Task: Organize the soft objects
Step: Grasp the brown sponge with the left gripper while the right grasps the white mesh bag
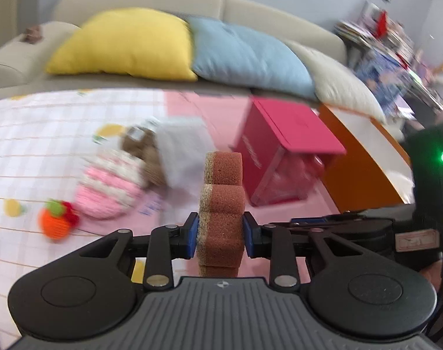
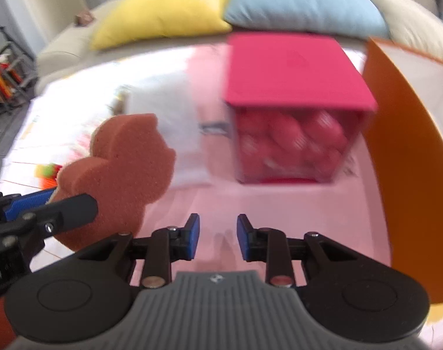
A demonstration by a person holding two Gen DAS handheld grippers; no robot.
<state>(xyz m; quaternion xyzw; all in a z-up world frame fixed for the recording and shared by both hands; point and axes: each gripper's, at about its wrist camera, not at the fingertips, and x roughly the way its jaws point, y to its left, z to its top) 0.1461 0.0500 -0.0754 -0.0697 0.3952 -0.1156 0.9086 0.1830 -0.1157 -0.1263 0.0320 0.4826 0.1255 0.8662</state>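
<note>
A brown bear-shaped sponge is held upright and off the pink mat, pinched between the pads of the left gripper. It looks mid-carry; the next move likely means reaching the lidded pink box ahead. The right gripper hangs empty over the mat, jaws parted.

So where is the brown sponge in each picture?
Left wrist view: the brown sponge stands in the bottom middle, pinched edge-on in the left gripper.
Right wrist view: it shows its flat side at the left, while the right gripper is open with nothing in it.
Shared landmark: the pink box, with the yellow pillow behind.
</note>
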